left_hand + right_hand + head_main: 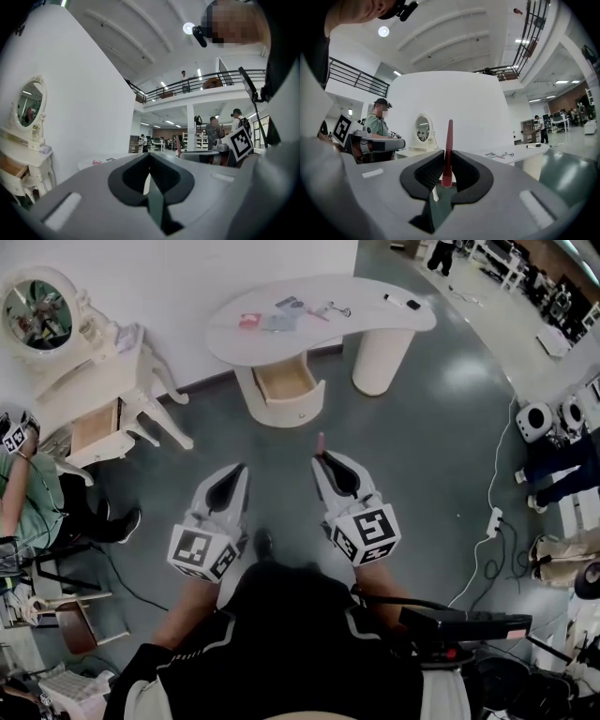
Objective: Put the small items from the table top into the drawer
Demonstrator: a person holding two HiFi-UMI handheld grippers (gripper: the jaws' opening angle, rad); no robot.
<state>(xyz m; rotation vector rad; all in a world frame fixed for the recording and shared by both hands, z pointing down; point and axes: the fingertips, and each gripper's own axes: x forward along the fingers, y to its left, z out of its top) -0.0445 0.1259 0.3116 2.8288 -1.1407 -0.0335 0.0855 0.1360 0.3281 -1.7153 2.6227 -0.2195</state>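
Stick [448, 145], thin and red, stands upright between the jaws of the right tool [447, 161]. The jaws are clamped on its lower end and the tip pokes out past them. In the head view it shows just ahead of the right tool, over bare floor [422, 456]. Left tool [150, 158] has its jaws pressed together with nothing in them, held beside the right one.

Progress looks early. The drawer [298, 401] under the table [375, 322] is pulled open, and the part of its inside that shows looks bare. Several small items [281, 315] are left on the table top: something pink, some flat pieces, a dark piece at the far end. Both tools are well apart from table and drawer, so the stick is not yet delivered and the rest needs fetching.
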